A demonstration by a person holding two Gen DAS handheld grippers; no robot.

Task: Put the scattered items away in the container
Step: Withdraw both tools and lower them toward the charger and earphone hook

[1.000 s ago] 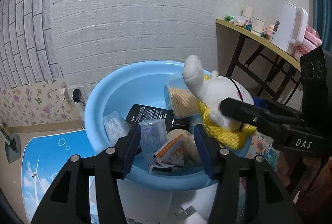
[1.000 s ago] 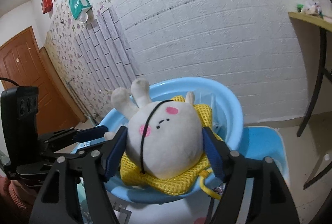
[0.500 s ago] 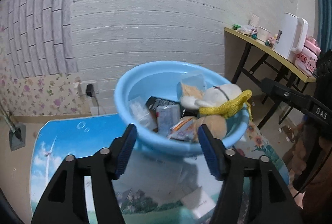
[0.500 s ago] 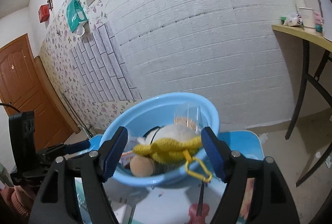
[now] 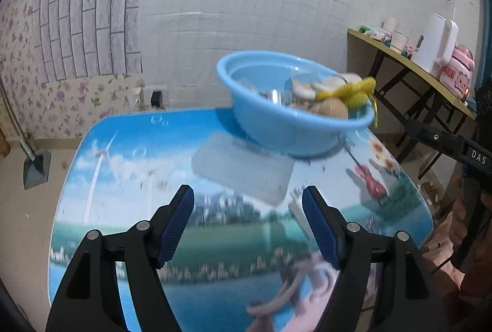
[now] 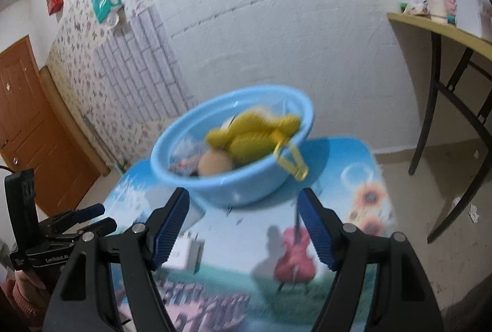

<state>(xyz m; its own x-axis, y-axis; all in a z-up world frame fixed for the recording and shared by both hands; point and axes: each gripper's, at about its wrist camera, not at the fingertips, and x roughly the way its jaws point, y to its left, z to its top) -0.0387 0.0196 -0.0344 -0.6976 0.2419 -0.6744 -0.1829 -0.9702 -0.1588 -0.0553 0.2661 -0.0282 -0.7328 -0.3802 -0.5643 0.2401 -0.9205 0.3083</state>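
1. Left gripper (image 5: 247, 219): jaws spread, nothing between them.
2. Right gripper (image 6: 243, 221): likewise spread, holding nothing.
3. Round light-blue plastic basin (image 5: 276, 129) on the picture-printed table (image 5: 123, 166) holds the white plush in yellow knit (image 6: 252, 132) (views blurred).

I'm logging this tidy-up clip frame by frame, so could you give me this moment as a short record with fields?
container: blue basin on the picture-print table
in basin: plush toy in yellow net, other small items too blurred to name
left gripper: open, holds nothing
right gripper: open, holds nothing
on table, outside basin: clear flat box
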